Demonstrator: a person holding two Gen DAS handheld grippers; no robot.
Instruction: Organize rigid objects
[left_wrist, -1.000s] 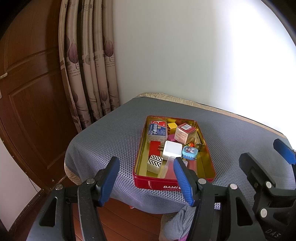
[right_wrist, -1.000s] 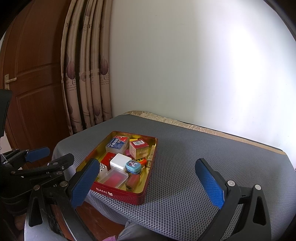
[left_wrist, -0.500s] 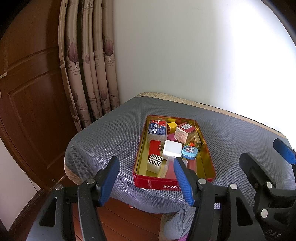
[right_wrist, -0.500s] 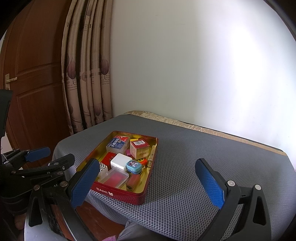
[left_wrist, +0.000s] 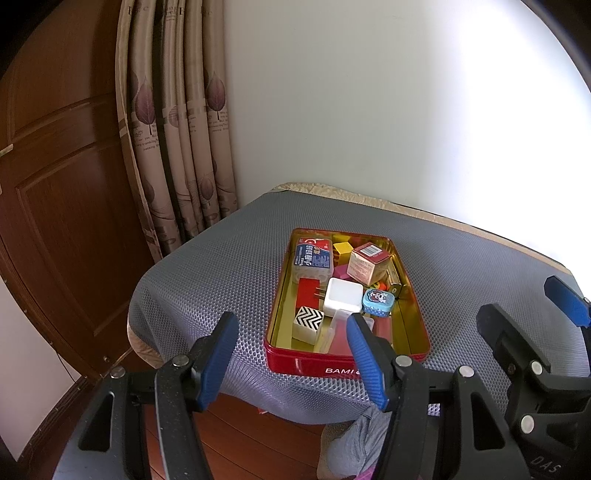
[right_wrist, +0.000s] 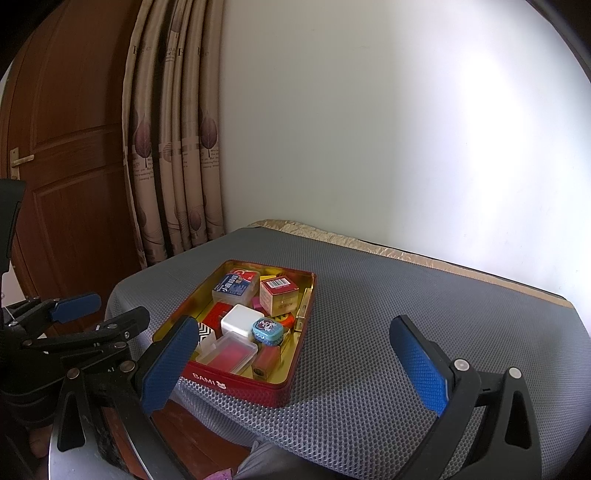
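Each hand-held gripper, left (left_wrist: 290, 341) and right (right_wrist: 295, 350), hovers with jaws apart and empty, short of the red tin (left_wrist: 345, 363).

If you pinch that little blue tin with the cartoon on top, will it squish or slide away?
The little blue tin looks like hard metal, so it probably won't squish. Its sides are rounded and shiny, so it might slip from a pinch. It sits propped on other things in the red box, not flat, so a nudge would likely make it slide off.
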